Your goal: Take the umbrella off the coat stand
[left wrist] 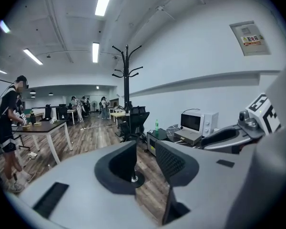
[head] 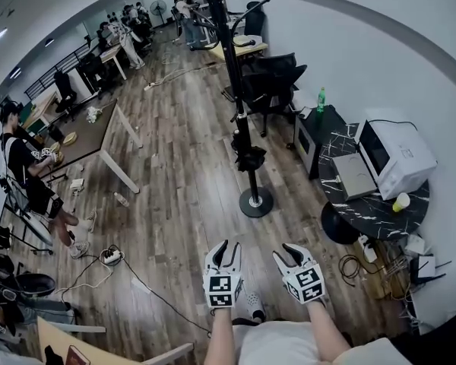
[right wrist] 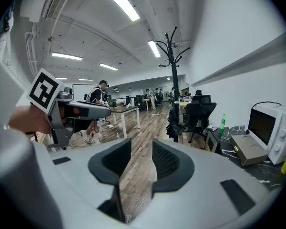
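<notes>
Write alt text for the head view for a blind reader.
The left gripper and right gripper, both open and empty, point across a wooden floor towards a tall black coat stand with a black folded umbrella hanging low on its pole. A white microwave sits on a round dark table at right.

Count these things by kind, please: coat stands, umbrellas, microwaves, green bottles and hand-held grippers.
Coat stand: 1
Umbrella: 1
Microwave: 1
Green bottle: 1
Grippers: 2, the left gripper and the right gripper
Total: 6
</notes>
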